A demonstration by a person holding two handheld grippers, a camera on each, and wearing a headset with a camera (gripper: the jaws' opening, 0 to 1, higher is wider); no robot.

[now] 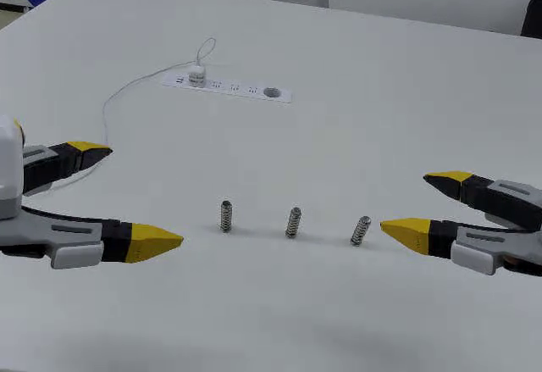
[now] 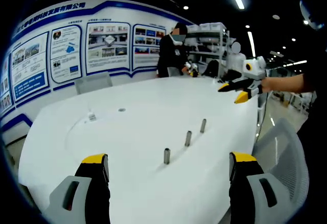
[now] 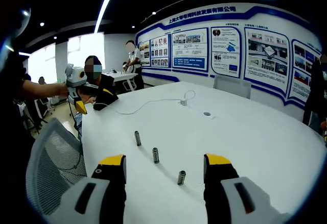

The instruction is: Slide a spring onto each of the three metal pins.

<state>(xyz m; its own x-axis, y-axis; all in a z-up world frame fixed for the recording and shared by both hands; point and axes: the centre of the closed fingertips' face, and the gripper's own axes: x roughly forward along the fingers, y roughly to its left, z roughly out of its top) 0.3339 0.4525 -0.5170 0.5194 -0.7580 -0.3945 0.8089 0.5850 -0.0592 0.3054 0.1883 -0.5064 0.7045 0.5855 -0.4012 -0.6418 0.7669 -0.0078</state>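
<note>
Three short pins stand upright in a row on the white table (image 1: 381, 92): left pin (image 1: 226, 216), middle pin (image 1: 293, 222), right pin (image 1: 361, 230). Each looks ribbed, like a coiled spring around it. My left gripper (image 1: 135, 196) is open to the left of the row, holding nothing. To the right of the row my right gripper (image 1: 412, 203) is also open, with nothing between its jaws. In the left gripper view the pins (image 2: 188, 138) run away ahead of the gripper (image 2: 168, 163), with the right gripper (image 2: 237, 89) beyond. The right gripper view shows the pins (image 3: 156, 155) ahead of the gripper (image 3: 163, 160).
A white power strip (image 1: 229, 88) with a small plug (image 1: 196, 75) and a thin cable lies farther back on the table. Grey mesh chairs (image 2: 286, 163) (image 3: 51, 157) stand at the table's edge. A person (image 2: 173, 50) stands at the far side.
</note>
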